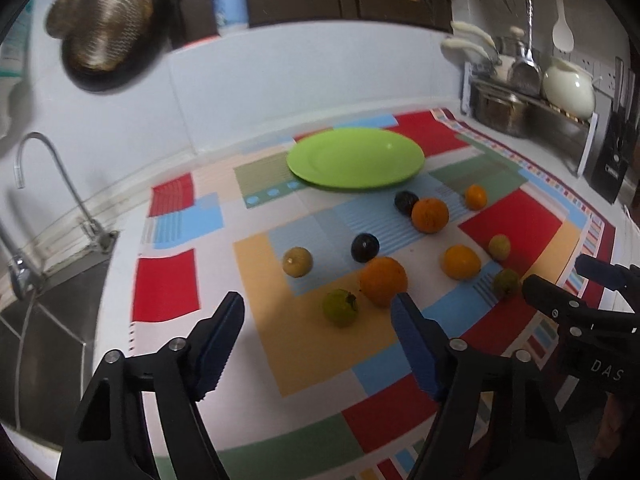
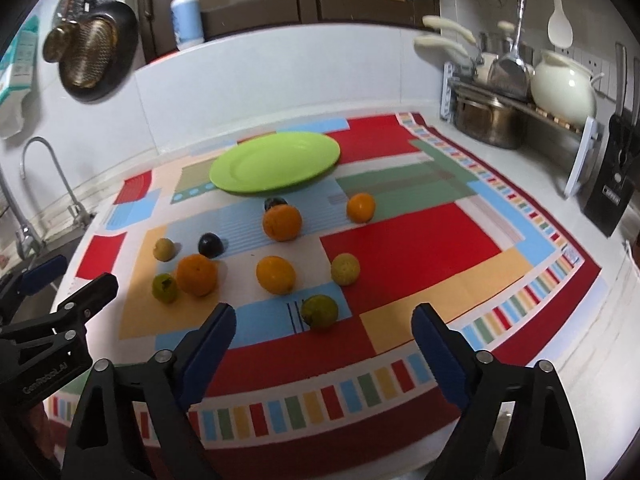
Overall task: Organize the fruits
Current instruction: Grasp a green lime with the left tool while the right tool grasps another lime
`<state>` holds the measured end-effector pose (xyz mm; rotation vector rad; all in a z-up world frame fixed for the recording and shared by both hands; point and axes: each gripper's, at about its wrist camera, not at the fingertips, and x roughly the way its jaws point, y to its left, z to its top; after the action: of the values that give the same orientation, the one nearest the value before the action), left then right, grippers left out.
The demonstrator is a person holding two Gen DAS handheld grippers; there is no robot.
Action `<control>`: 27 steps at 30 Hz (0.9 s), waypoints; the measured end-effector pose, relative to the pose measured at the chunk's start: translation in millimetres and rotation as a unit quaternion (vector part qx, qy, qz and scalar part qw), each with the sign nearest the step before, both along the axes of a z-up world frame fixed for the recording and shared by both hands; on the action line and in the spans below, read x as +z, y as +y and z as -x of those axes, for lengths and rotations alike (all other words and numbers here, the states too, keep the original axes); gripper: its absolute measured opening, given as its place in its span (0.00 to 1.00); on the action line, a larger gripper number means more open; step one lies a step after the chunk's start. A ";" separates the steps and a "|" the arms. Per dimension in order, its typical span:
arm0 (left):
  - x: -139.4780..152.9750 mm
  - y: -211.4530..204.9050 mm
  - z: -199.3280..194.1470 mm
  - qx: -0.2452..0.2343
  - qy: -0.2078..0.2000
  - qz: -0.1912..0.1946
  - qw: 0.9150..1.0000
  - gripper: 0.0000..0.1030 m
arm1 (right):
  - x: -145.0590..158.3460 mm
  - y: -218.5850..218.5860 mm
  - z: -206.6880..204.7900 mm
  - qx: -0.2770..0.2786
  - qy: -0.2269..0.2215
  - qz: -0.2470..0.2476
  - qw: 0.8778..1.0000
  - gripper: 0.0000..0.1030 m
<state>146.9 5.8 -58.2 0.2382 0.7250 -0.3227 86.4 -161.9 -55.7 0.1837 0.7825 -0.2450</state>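
A lime-green plate [image 1: 355, 157] [image 2: 275, 162] sits bare at the back of a patchwork cloth. Several fruits lie loose in front of it: oranges [image 1: 383, 281] [image 2: 197, 274], dark plums [image 1: 365, 247] [image 2: 210, 245] and small green-yellow fruits [image 1: 340, 307] [image 2: 319, 311]. My left gripper [image 1: 318, 336] is open and empty, above the cloth just short of a green fruit and an orange. My right gripper [image 2: 324, 344] is open and empty, just short of a green fruit. Each gripper shows at the edge of the other's view, the right [image 1: 560, 284] and the left [image 2: 80, 280].
A steel sink with a tap [image 1: 40, 184] [image 2: 44, 176] lies to the left. A dish rack with a pot and a cream kettle [image 2: 560, 88] [image 1: 568, 88] stands at the back right, a black knife block [image 2: 612, 184] beside it. A soap bottle [image 2: 186, 12] stands on the back ledge.
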 end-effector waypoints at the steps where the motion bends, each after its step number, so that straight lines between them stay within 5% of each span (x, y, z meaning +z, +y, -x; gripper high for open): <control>1: -3.4 -1.5 -4.1 -0.005 0.006 -0.002 1.000 0.69 | -3.6 -0.8 -3.6 -0.003 0.005 -0.004 1.000 0.82; 17: -46.9 -13.4 -46.8 -0.049 0.090 0.000 0.995 0.45 | -38.4 -5.0 -35.8 -0.017 0.062 -0.031 0.997 0.58; 27: -50.9 -11.5 -52.3 -0.054 0.106 0.012 0.993 0.30 | -43.4 -1.8 -42.6 -0.009 0.080 -0.027 0.996 0.42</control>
<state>199.2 -5.7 -109.1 0.2230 0.9182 -0.4650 129.1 -163.7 -99.2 0.2235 0.9466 -0.2572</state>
